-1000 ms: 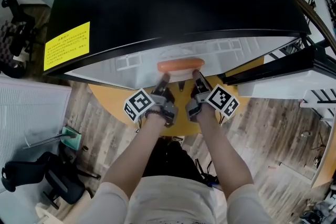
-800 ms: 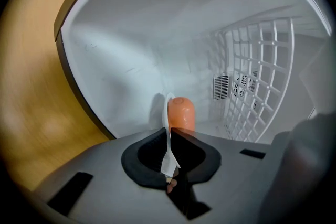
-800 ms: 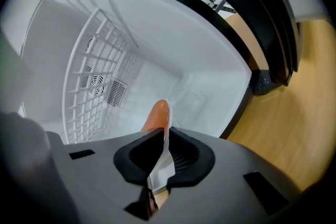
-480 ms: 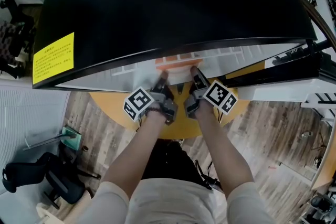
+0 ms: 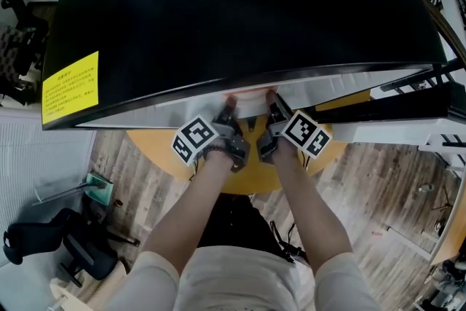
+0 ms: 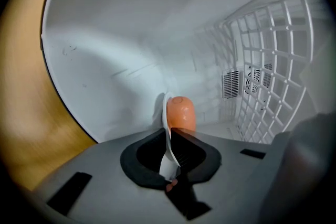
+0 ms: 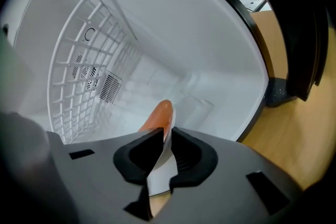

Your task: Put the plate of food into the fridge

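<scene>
A white plate (image 6: 167, 136) carrying an orange sausage (image 6: 181, 113) is held edge-on inside the fridge's white interior (image 6: 105, 60). My left gripper (image 6: 169, 161) is shut on the plate's left rim. My right gripper (image 7: 160, 159) is shut on the right rim of the plate (image 7: 159, 168), with the sausage (image 7: 156, 115) just beyond it. In the head view both grippers (image 5: 228, 113) (image 5: 275, 107) reach under the fridge's black top (image 5: 240, 4), and only a sliver of the plate (image 5: 251, 105) shows.
A white wire rack (image 6: 268, 60) (image 7: 89, 60) and a vent lie deep in the fridge. The open door (image 5: 408, 109) stands at the right. A round orange table (image 5: 160, 149) sits under the fridge. A yellow label (image 5: 69, 87) is on the top; a black chair (image 5: 65, 244) is at lower left.
Both grippers have pushed the plate forward into the fridge. The sausage, in plain sight a second ago in the head view, is now hidden under the black top.
</scene>
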The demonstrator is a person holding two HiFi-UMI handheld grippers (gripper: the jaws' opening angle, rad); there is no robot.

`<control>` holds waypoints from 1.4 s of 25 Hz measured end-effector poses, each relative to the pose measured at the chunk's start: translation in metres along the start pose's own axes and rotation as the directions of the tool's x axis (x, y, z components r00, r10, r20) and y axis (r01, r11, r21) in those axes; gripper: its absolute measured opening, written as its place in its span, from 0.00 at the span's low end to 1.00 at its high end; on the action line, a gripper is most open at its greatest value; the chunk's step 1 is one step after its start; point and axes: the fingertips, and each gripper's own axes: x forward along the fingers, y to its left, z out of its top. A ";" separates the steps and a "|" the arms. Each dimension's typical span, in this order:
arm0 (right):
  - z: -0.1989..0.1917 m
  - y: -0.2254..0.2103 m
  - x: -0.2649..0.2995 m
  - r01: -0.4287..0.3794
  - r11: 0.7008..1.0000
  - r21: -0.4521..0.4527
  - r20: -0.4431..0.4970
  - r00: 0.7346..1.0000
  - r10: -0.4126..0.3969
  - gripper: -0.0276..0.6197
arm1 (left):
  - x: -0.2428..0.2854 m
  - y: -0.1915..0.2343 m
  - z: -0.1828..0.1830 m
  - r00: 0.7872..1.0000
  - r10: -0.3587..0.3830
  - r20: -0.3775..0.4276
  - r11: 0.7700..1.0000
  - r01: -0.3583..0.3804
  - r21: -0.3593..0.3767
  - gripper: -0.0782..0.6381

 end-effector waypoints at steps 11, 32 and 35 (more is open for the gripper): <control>0.000 -0.003 -0.001 0.089 0.981 -0.169 -0.014 0.996 -0.093 0.16 | 0.000 0.000 -0.003 0.999 0.045 -0.025 0.998 -0.044 0.048 0.16; -0.004 0.001 -0.019 0.123 0.960 -0.251 -0.017 0.991 -0.132 0.20 | -0.031 0.002 -0.009 0.994 0.065 -0.089 0.993 -0.056 0.103 0.27; -0.005 0.006 -0.030 0.124 0.952 -0.280 -0.015 0.991 -0.133 0.20 | -0.042 -0.002 -0.017 0.991 0.060 -0.116 0.986 -0.041 0.162 0.27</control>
